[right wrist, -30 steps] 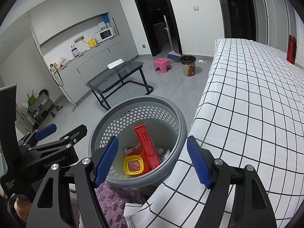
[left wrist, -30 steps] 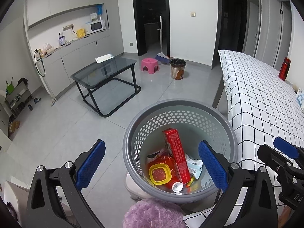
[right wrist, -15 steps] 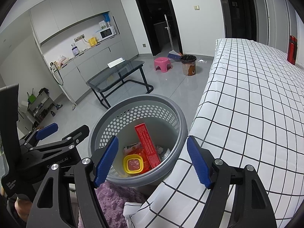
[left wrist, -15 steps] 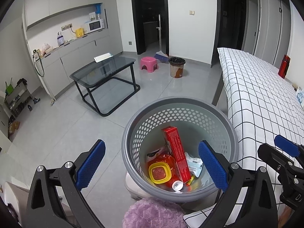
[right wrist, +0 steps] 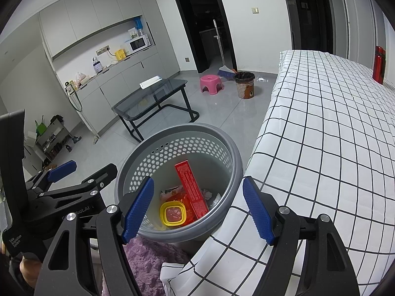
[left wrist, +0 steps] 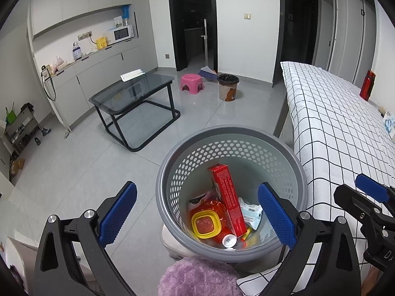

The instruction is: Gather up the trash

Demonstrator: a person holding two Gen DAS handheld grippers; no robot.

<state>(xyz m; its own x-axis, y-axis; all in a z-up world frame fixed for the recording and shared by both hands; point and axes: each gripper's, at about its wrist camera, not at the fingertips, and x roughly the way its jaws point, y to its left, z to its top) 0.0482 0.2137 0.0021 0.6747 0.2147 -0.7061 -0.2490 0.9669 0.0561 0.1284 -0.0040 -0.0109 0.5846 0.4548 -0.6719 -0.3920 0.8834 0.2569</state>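
Glass table [left wrist: 133, 91], pink stool [left wrist: 191, 82], checked bed [right wrist: 333, 128]; red bottle [left wrist: 367, 84], possibly flask.

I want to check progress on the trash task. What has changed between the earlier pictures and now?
Almost nothing changed. The view over the grey perforated plastic basket only drifted slightly. Nothing was gripped or released: the left gripper and the right gripper stay open and empty above it. The long red cardboard box and the red pouch with the yellow lid lie inside as before.
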